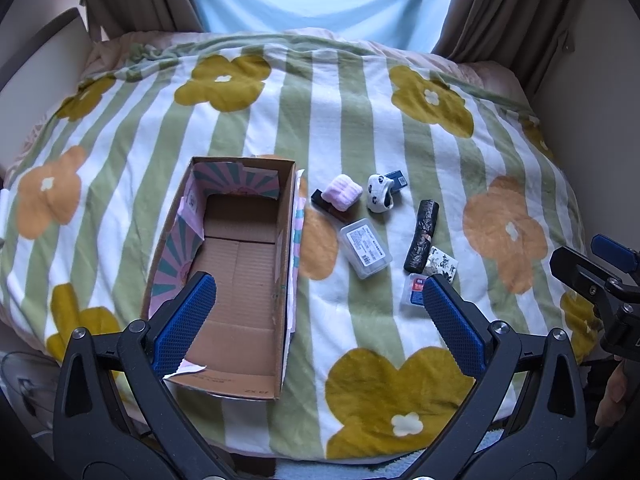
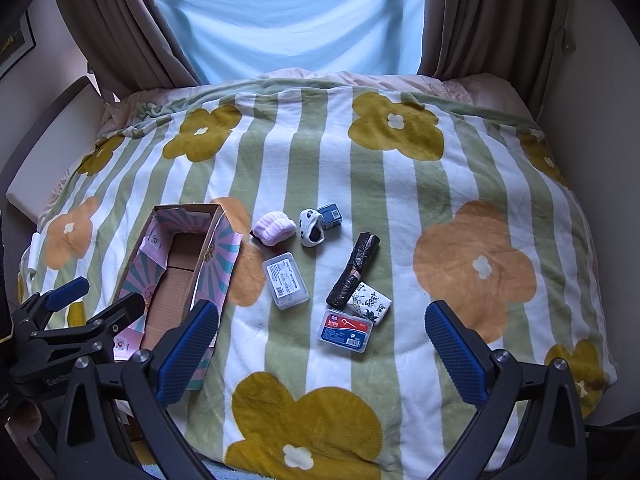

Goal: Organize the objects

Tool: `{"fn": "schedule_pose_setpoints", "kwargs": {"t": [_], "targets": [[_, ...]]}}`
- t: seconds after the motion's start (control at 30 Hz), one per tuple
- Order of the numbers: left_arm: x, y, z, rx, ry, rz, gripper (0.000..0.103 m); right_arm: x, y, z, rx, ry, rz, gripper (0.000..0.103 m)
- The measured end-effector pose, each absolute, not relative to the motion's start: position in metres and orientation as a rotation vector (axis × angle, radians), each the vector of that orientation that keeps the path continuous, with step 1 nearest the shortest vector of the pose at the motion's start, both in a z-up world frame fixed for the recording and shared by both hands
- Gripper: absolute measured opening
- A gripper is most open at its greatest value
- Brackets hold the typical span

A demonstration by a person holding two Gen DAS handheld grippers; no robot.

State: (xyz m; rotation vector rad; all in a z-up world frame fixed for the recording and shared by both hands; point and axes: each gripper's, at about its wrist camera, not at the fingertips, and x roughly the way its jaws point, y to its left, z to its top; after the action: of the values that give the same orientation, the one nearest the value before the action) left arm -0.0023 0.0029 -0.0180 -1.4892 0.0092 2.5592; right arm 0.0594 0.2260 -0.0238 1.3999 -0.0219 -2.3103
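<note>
An open cardboard box [image 1: 236, 264] lies empty on a flowered blanket [image 1: 348, 120], left of several small items: a pink towel roll [image 1: 342, 197], a panda sock [image 1: 380, 193], a blue pack [image 1: 397, 180], a clear case [image 1: 365, 248], a black roll [image 1: 422, 236], a floral tissue pack [image 1: 442, 264] and a floss box [image 2: 346, 330]. My left gripper [image 1: 318, 320] is open and empty over the box's near right corner. My right gripper [image 2: 322, 348] is open and empty, hovering near the floss box. The box [image 2: 176, 264] also shows in the right wrist view.
The blanket covers a bed that ends at brown curtains [image 2: 472, 20] and a pale blue drape [image 2: 288, 16]. A white panel [image 2: 52, 140] stands at the bed's left side. Walls close in on the right.
</note>
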Motion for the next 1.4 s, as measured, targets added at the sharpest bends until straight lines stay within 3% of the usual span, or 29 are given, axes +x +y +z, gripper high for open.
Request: {"fn": "schedule_pose_setpoints", "kwargs": {"t": [0.57, 1.07, 1.4], "targets": [[-0.027, 0.045, -0.056, -1.638, -0.079, 2.418, 0.102, -0.001, 0.239, -0.054, 1.498, -0.031, -2.235, 0.102], [-0.094, 0.113, -0.198, -1.918, -0.106, 2.338, 0.102, -0.104, 0.201, -0.206, 1.717, 0.006, -1.885, 0.102], [-0.136, 0.116, -0.277, -2.044, -0.079, 2.335, 0.093, -0.112, 0.159, -0.292, 1.889, 0.004, -1.728, 0.075]]}}
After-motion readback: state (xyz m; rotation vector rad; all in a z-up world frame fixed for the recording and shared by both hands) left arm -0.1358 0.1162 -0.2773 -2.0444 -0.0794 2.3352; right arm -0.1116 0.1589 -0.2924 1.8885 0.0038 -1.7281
